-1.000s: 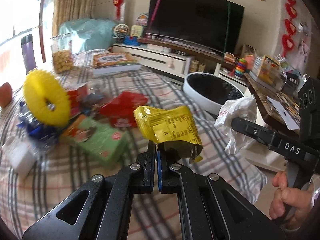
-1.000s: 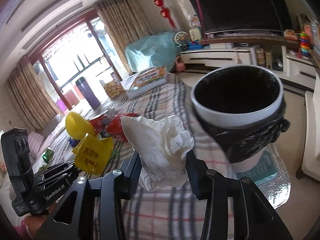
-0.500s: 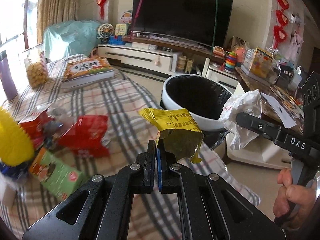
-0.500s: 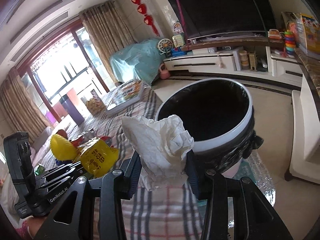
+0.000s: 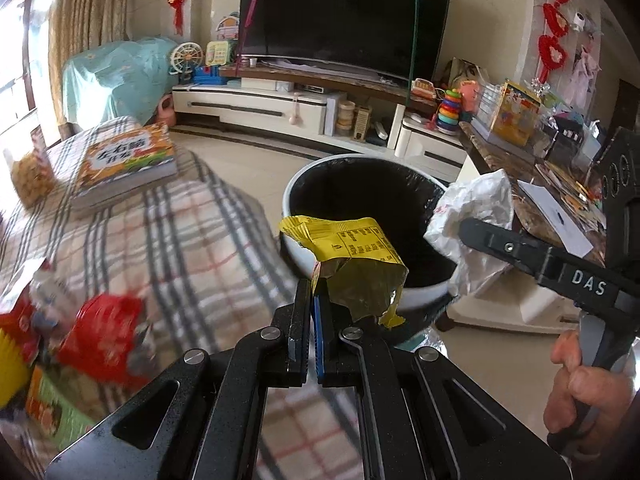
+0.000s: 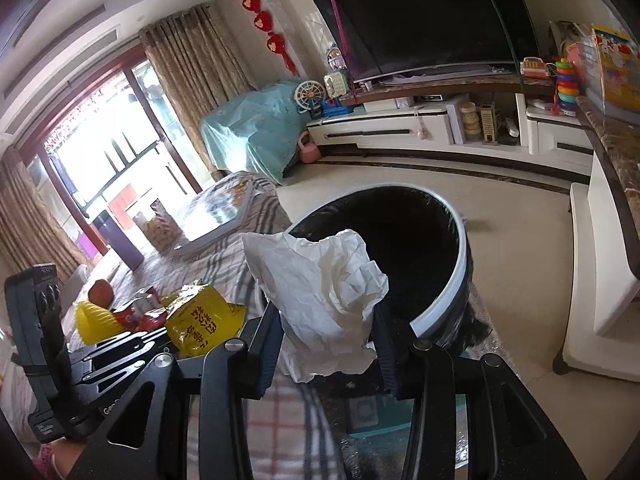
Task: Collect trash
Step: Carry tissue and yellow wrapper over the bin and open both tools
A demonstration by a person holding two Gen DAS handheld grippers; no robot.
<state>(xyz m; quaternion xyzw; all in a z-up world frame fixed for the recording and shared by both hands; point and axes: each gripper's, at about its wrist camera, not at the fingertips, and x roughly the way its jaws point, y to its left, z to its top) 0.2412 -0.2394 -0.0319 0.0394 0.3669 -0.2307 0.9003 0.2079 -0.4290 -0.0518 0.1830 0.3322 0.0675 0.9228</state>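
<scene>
My left gripper (image 5: 313, 300) is shut on a crumpled yellow snack wrapper (image 5: 352, 260), held at the near rim of a round white trash bin (image 5: 298, 188) lined with a black bag. In the right wrist view my right gripper (image 6: 326, 320) is shut on a crumpled white tissue (image 6: 320, 292), just short of the same bin (image 6: 448, 300). The tissue (image 5: 476, 216) and the right gripper's finger (image 5: 520, 250) also show at the right of the left wrist view, over the bin's right rim. The yellow wrapper (image 6: 200, 320) appears at lower left in the right wrist view.
A plaid-covered table (image 5: 188, 240) holds a red wrapper (image 5: 100, 336), a green box (image 5: 48, 412), a children's book (image 5: 128, 160) and a snack jar (image 5: 28, 176). A cluttered counter (image 5: 532, 184) stands right of the bin. A TV cabinet (image 5: 288, 108) lines the far wall. A hand (image 5: 580, 396) grips the right handle.
Both grippers have travelled from over the table toward the bin, each still holding its piece. The bin now looms larger and nearer, and the table clutter has slid off to the left.
</scene>
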